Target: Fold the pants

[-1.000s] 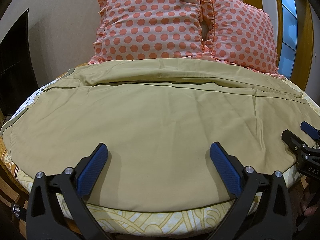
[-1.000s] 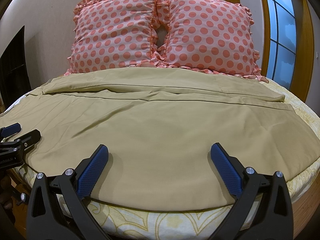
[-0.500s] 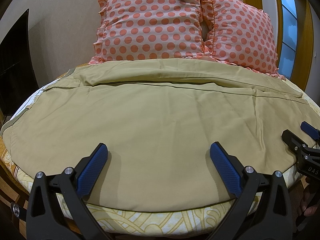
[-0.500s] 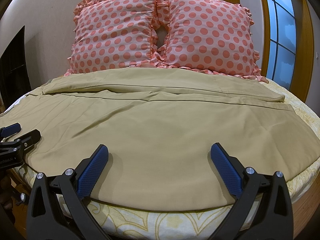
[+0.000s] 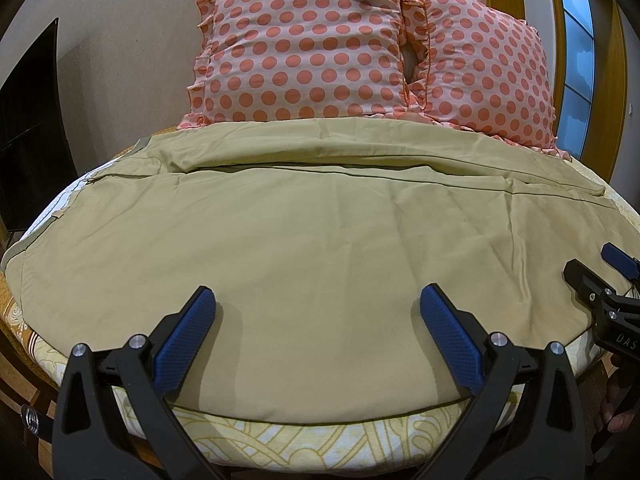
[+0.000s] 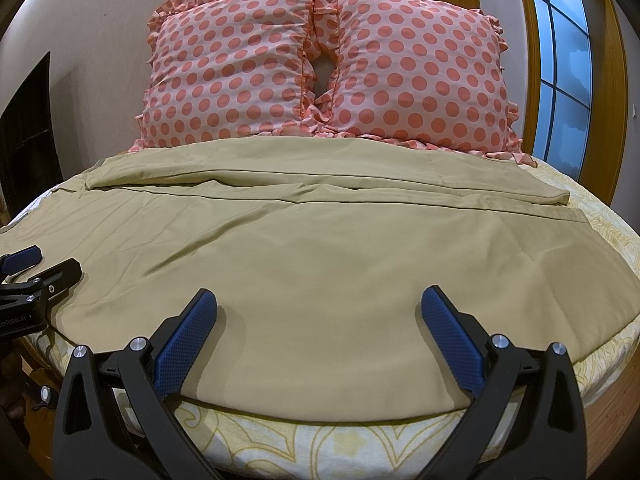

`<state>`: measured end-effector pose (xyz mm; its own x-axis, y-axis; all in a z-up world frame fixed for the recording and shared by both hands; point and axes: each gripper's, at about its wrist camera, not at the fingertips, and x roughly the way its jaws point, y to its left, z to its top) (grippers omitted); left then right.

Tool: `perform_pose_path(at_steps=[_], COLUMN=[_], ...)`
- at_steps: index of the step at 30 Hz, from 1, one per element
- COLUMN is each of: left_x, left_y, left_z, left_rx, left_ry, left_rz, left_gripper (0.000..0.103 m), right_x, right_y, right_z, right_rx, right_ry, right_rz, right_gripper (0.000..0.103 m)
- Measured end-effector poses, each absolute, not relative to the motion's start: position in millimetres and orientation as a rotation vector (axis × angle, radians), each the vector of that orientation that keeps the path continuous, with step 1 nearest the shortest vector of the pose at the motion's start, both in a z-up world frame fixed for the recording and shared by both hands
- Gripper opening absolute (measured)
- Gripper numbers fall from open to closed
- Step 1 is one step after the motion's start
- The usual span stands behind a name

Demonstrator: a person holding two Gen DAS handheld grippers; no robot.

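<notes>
1. Left wrist view shows my left gripper [image 5: 316, 308] with its blue-padded fingers spread wide and holding nothing, low over the near hem of the khaki cotton pants [image 5: 320, 248]. The pants lie spread sideways across the bed with the yellow patterned sheet [image 5: 280, 444].
2. My right gripper [image 6: 318, 308] is likewise spread and empty, poised above the same near edge, further along the cloth.
3. Both legs lie side by side: one near me, the other behind it, just below the two pink polka-dot ruffled pillows [image 6: 320, 68].
4. I judge the fabric light, soft and limp. It will sag between my two holds and drag on the sheet rather than slide as one piece.
5. It is thin, so each pinch should take the hem edge cleanly, top layer and under layer together, without catching the sheet.
6. I would take hold along the near edge, grippers well apart, and carry it over onto the far leg.
</notes>
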<state>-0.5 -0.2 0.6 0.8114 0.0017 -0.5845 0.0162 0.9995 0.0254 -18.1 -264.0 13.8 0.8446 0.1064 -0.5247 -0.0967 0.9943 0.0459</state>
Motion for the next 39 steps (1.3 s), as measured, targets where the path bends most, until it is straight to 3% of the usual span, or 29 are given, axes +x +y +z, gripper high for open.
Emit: perform_pose_path(at_steps=[23, 30, 34, 35, 37, 39], left_x=[0, -3, -1, 0, 3, 2], left_y=[0, 5, 4, 5, 7, 11], left_z=[1, 9, 6, 7, 9, 17], left_rx=[0.033, 0.040, 0.044, 0.044, 0.039, 0.040], left_ry=[0.622, 0.626, 0.616, 0.619, 0.622, 0.593], left_rz=[-0.012, -0.042, -0.056, -0.060, -0.058, -0.040], left_gripper=[0.101, 0.101, 0.101, 0.101, 0.101, 0.101], right_x=[-12, 91, 187, 215, 267, 300], right_y=[-270, -378, -440, -455, -481, -502], right_z=[12, 83, 80, 74, 59, 45], right_rx=[0.007, 0.245, 0.403, 0.434, 0.481, 0.520], right_ry=[0.584, 0.677, 0.770, 0.795, 0.841, 0.869], right_rz=[0.165, -0.025, -0.181, -0.243, -0.362, -0.446], right_gripper=[0.102, 0.102, 0.102, 0.100, 0.075, 0.073])
